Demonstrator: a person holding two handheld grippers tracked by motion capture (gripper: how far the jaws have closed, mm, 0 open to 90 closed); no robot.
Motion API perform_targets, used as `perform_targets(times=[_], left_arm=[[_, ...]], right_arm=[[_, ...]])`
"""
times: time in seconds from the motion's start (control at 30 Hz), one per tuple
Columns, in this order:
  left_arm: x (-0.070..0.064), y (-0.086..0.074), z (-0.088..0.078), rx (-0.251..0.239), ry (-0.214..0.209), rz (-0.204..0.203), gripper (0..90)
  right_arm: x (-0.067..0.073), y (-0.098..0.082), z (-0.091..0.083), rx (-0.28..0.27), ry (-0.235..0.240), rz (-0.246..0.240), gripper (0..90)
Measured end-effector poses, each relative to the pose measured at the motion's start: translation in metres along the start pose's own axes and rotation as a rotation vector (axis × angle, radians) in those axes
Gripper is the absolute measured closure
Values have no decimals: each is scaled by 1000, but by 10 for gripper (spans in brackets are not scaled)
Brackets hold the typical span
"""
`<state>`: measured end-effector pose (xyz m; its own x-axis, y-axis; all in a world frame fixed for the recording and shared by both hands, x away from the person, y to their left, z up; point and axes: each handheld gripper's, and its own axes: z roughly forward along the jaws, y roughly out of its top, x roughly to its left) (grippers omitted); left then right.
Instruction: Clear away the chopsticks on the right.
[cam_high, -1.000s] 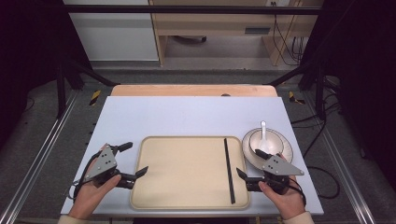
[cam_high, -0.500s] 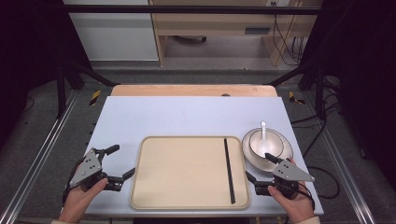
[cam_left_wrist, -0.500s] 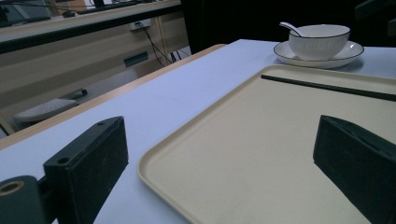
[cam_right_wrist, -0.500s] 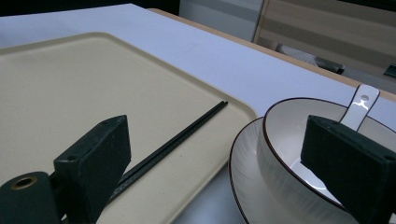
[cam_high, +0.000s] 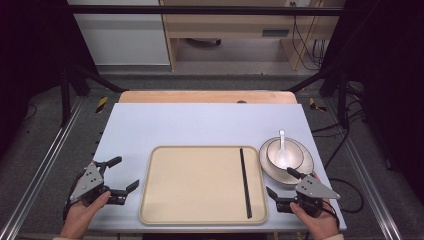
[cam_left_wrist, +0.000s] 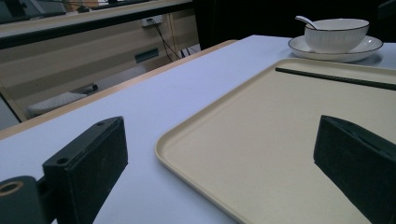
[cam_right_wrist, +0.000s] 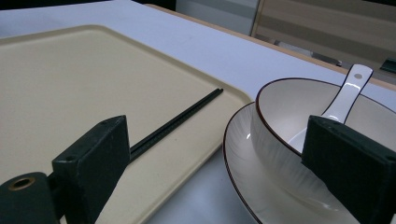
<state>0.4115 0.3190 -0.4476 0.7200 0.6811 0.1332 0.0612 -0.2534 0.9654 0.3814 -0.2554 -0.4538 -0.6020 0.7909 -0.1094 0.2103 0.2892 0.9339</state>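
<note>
The beige tray (cam_high: 202, 184) lies flat at the near middle of the pale blue table (cam_high: 200, 125); a pair of black chopsticks (cam_high: 244, 182) rests along its right side. Just right of the tray stands a white bowl (cam_high: 285, 154) on a saucer (cam_high: 300, 172), a ceramic spoon (cam_high: 282, 141) leaning inside it.

Left gripper (cam_high: 119, 176): jaws wide apart, holding nothing, poised beside the tray's left edge. Right gripper (cam_high: 281, 183): jaws equally wide, empty, straddling the gap between the tray's right rim and the saucer.

Handling, as a judgement: the tray looks rigid, light and smooth, so the raised rim at each short side is the sound place to clamp; lift both ends level, or the loose chopsticks will roll. The bowl set is glazed ceramic, hence slippery and breakable; grip the saucer's rim rather than the bowl's wall, and keep it level so the spoon stays put.

Compared with one second ago, both grippers sit lower and nearer the table's front edge, drawn back from the tray; tray, chopsticks and bowl are unmoved.
</note>
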Motion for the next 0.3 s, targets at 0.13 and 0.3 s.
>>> perform_targets(times=[0.13, 0.3], left_arm=[[-2, -6, 1, 22, 0, -10, 27], [-6, -13, 5, 71, 9, -33, 28]], right_arm=[[0, -6, 1, 12, 3, 8, 80], [3, -5, 3, 56, -31, 32, 76]])
